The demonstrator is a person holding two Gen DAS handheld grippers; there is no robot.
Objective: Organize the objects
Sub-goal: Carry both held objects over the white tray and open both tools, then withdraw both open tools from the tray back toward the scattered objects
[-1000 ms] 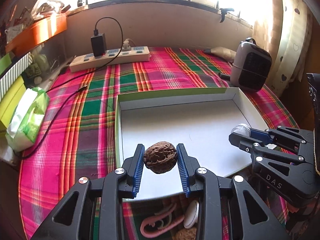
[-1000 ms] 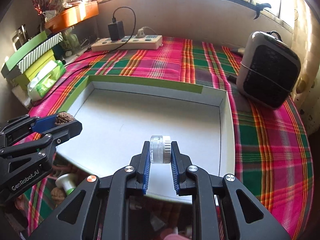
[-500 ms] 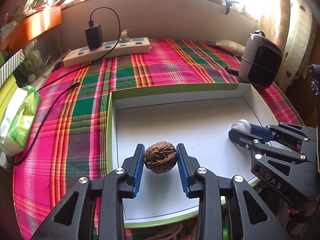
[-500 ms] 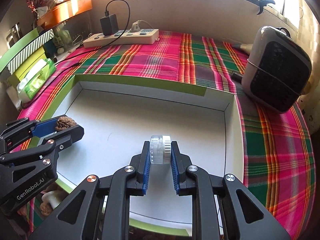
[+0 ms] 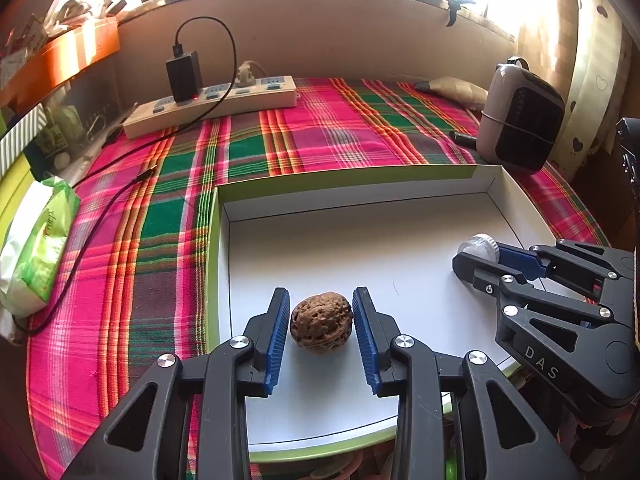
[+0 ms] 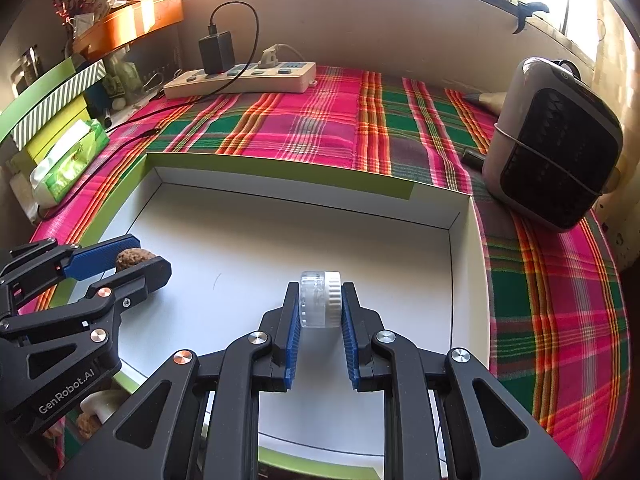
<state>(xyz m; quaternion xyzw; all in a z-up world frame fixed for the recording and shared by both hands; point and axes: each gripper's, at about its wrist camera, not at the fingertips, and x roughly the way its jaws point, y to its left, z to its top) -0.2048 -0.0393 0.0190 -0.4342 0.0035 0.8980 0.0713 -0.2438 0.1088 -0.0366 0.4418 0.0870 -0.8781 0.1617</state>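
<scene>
A brown walnut (image 5: 321, 329) rests on the white floor of a shallow green-edged box lid (image 5: 360, 248), between the fingers of my left gripper (image 5: 321, 316). The jaws stand slightly apart from it, so the gripper is open. My right gripper (image 6: 320, 308) stands around a small clear jar with a white cap (image 6: 320, 298), with thin gaps at the pads. The jar sits low over the box floor (image 6: 280, 240). The walnut (image 6: 134, 258) and left gripper (image 6: 116, 264) show at the left of the right wrist view; the jar (image 5: 478, 245) shows at the right of the left wrist view.
A plaid cloth (image 5: 320, 132) covers the table. A power strip (image 5: 212, 106) with a black charger lies at the back. A small heater (image 6: 556, 152) stands at the right, a tissue pack (image 5: 36, 240) at the left. Small objects lie below the box's near edge (image 6: 100, 408).
Both grippers moved forward and down into the box. The left jaws widened and let the walnut go onto the box floor. The right jaws loosened around the jar.
</scene>
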